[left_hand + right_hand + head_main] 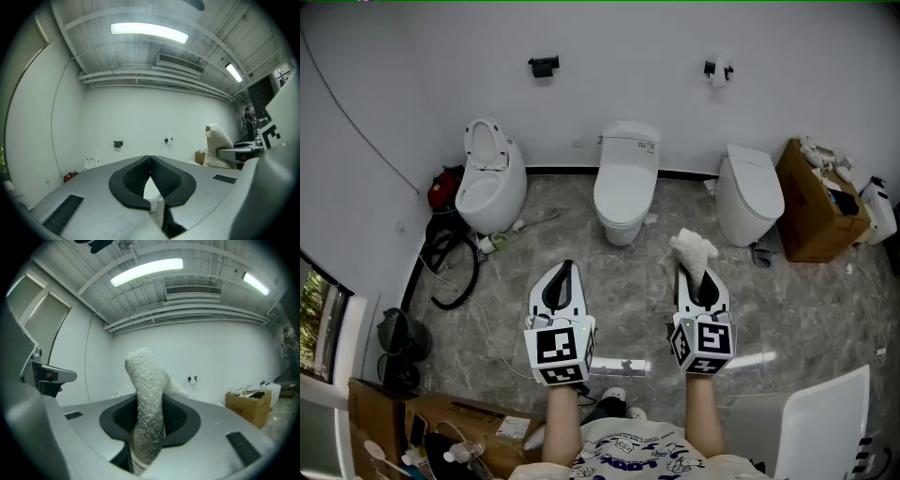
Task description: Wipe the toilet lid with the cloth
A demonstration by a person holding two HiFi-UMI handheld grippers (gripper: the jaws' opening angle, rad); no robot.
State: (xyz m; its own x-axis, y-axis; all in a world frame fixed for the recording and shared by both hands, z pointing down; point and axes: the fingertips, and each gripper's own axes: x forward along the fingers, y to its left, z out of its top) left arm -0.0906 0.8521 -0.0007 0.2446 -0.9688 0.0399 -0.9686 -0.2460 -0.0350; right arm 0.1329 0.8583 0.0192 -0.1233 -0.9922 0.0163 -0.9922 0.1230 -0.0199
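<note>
Left claw (568, 266) closed empty; right claw (687, 269) pinches the cloth (694, 247) narrowly, so rubbing the toilet lid (627, 180) could tug it free.

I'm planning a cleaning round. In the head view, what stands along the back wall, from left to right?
Red object → toilet with its lid up → middle toilet, lid down → right toilet, lid down → cardboard box.

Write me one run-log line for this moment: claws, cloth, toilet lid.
stage: wiping not begun | right claw: shut on cloth | left claw: shut, empty | middle toilet lid: closed, cloth apart from it
</note>
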